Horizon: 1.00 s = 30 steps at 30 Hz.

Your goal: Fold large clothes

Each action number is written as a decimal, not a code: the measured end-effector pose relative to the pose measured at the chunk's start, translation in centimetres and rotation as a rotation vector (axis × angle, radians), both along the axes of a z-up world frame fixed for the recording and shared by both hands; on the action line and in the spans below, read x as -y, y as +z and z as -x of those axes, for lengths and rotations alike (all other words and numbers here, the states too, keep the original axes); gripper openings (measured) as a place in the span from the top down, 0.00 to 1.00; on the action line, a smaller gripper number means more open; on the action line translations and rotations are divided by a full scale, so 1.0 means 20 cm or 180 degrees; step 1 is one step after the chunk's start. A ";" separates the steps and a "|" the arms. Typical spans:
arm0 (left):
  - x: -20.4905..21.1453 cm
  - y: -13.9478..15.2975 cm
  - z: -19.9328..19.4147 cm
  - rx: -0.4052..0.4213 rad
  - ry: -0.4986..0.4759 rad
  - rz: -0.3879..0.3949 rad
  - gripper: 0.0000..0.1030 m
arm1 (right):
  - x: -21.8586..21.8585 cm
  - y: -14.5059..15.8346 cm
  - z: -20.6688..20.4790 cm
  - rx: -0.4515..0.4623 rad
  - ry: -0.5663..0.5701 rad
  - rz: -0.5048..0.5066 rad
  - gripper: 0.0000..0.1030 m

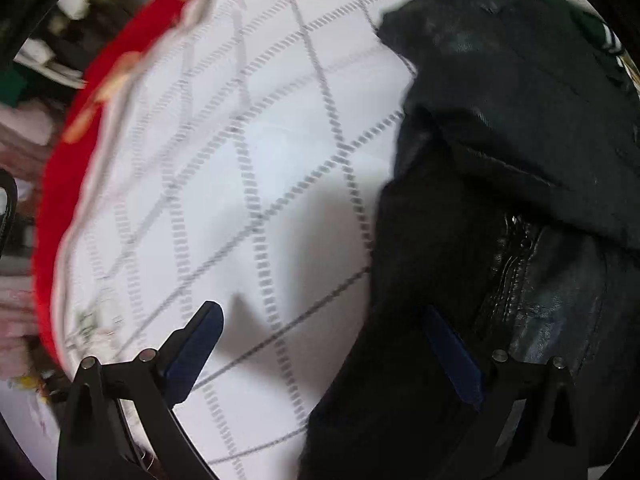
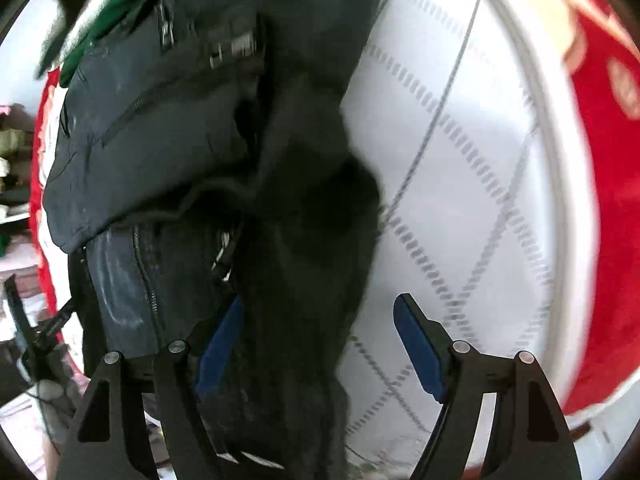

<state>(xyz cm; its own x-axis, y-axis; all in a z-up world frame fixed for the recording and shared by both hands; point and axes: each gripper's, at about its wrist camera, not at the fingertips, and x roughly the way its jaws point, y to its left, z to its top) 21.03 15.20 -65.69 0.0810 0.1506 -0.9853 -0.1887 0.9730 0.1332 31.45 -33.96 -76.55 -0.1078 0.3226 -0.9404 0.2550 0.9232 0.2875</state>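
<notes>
A dark leather jacket (image 1: 520, 168) with zips lies crumpled on a white quilted bedspread (image 1: 224, 152). In the left wrist view my left gripper (image 1: 324, 344) is open; its left finger is over the white cover, its right finger over the jacket's dark lining. In the right wrist view the jacket (image 2: 168, 128) fills the left and middle. My right gripper (image 2: 316, 344) is open, its left finger (image 2: 220, 344) against the jacket's dark lining, its right finger (image 2: 416, 344) over the bedspread (image 2: 460, 168). Neither gripper holds anything.
A red floral border (image 1: 60, 184) edges the bedspread; it also shows at the right in the right wrist view (image 2: 604, 208). A green and white garment (image 2: 108, 12) lies beyond the jacket. Clutter sits past the bed's edge (image 1: 36, 80).
</notes>
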 end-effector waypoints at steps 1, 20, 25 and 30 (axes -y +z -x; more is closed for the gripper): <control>0.01 -0.02 -0.01 0.0008 -0.0057 0.0090 0.06 | -0.01 -0.02 0.01 0.0000 -0.0012 0.0042 0.26; 0.18 0.14 0.22 0.0226 -0.0189 -0.0037 0.06 | -0.03 0.02 -0.06 -0.0212 0.0158 0.0378 0.82; 0.45 0.32 0.23 0.0452 -0.0163 -0.0569 0.01 | 0.05 0.18 -0.08 0.0050 0.0279 0.0316 0.42; 1.01 0.40 0.28 0.0347 -0.0302 -0.1218 0.01 | 0.31 0.23 -0.11 0.0164 0.0351 0.0099 0.20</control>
<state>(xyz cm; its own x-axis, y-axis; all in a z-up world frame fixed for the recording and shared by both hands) 15.39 -4.97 -57.65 0.2129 0.4916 -0.8444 -0.1336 0.8707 0.4732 33.73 -40.12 -71.92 -0.0923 0.2819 -0.9550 0.1372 0.9535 0.2683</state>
